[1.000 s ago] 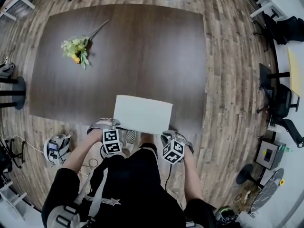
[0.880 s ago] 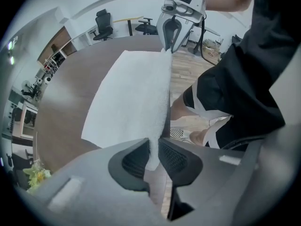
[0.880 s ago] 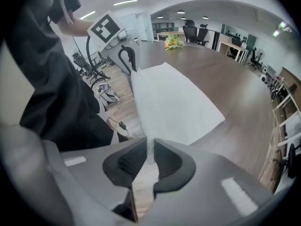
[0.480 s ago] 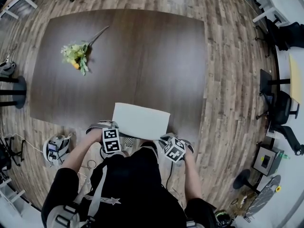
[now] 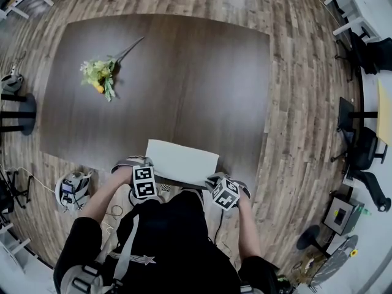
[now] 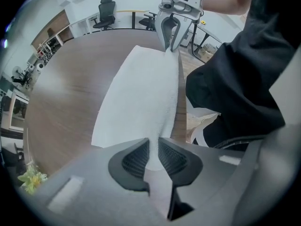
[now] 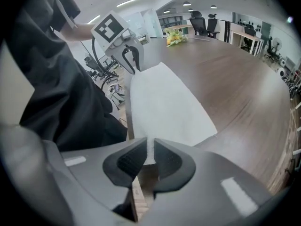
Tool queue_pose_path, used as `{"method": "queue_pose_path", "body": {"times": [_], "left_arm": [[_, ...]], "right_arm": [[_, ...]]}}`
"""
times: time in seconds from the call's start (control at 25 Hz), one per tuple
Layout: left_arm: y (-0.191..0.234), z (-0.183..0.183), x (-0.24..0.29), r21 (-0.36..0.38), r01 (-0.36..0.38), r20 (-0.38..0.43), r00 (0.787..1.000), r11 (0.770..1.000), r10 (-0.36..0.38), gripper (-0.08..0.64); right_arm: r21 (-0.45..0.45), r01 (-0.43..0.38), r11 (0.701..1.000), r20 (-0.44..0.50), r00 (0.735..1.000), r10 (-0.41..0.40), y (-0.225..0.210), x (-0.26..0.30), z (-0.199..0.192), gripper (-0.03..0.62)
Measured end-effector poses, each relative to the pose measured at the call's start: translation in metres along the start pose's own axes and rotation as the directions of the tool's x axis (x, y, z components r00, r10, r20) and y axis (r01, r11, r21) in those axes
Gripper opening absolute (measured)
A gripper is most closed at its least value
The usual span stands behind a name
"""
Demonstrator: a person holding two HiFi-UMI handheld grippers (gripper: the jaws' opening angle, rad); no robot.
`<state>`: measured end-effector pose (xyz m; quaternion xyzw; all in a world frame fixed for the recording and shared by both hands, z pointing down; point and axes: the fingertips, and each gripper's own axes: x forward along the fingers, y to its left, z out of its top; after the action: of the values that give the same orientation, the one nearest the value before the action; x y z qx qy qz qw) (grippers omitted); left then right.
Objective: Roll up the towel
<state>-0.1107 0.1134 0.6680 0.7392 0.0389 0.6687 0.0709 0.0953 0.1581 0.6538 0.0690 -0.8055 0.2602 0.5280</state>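
- Jaws of the left gripper (image 6: 153, 157) are clamped on the near-left corner of the towel (image 6: 141, 93), with white cloth pinched between the pads.
- Right gripper (image 7: 149, 159) is the same: jaws closed on the near-right corner.
- Towel lies spread at the near edge of the counter (image 5: 171, 72), directly in front of the person. Its near hem is strung between the two grippers, at or just past the counter's lip.
- Progress: no roll formed. Cloth reads as one flat sheet, far edge flat on the wood.
- Judged to be the very start. The hem has yet to be turned over and wound toward the far edge.
- Flower bunch (image 5: 99, 73) sits well apart, far left.
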Motion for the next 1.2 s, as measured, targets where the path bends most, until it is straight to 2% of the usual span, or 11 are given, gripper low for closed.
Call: {"method": "queue_pose_path", "body": {"times": [0.2,0.56,0.64,0.8,0.96,1.2], "left_arm": [[0.006,-0.002,0.007,0.001,0.005,-0.006,1.000,1.000,-0.005,0.074],[0.012,0.001,0.014,0.001,0.015,0.013,1.000,1.000,-0.015,0.080],[0.014,0.000,0.012,-0.001,-0.012,0.022,1.000,1.000,0.012,0.089],[0.021,0.001,0.005,-0.010,-0.096,0.056,0.994,0.995,0.097,0.166],[0.022,0.000,-0.003,0.004,-0.151,0.075,0.986,0.988,0.150,0.169],[0.014,0.000,-0.017,0.026,-0.211,0.098,0.973,0.977,0.208,0.169]], "right_arm": [[0.005,-0.008,1.000,-0.001,1.000,0.008,-0.005,0.006,0.001,0.052],[0.022,0.031,0.999,0.020,0.999,-0.031,-0.014,0.011,-0.001,0.054],[0.022,0.062,0.998,0.020,0.998,-0.062,-0.015,0.010,-0.001,0.060],[0.016,0.156,0.988,0.036,0.987,-0.156,-0.017,0.005,-0.002,0.111],[0.026,0.233,0.972,0.055,0.971,-0.235,-0.017,-0.003,-0.001,0.147],[0.037,0.313,0.949,0.082,0.946,-0.315,0.002,-0.017,0.000,0.147]]}}
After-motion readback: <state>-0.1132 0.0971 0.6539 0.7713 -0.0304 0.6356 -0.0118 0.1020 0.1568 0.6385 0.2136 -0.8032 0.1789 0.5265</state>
